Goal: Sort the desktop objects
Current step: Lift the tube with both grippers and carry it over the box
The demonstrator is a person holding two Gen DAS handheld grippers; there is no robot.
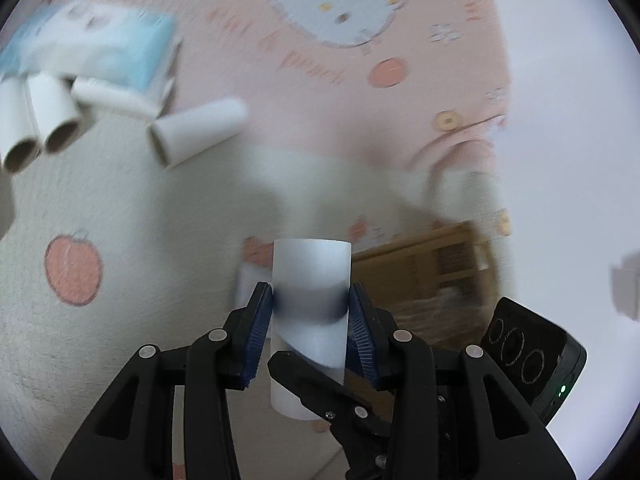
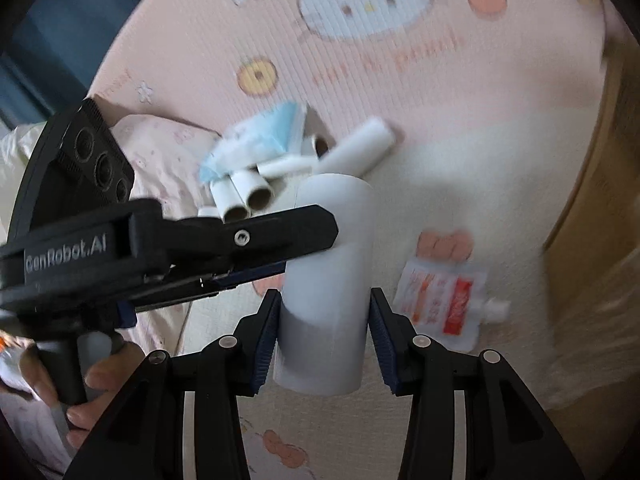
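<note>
White roll [image 1: 310,280] stands near upright off the mat [image 1: 120,216], its long axis running away from both claws; left gripper [image 1: 310,304] clenches it across the upper body, pads pressing both flanks; right gripper [image 2: 324,312] clasps the lower end, both pads seemingly against it, so both hands share it. Spare rolls [image 1: 52,120] and a tissue pack [image 1: 92,40] crowd the far left; the middle lies open; a sachet [image 2: 444,300] and a wooden box [image 1: 424,264] bound the right.

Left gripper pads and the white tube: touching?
Touching. The left wrist view shows both blue pads of the left gripper pressed against the sides of the white tube, with no gap on either side.
</note>
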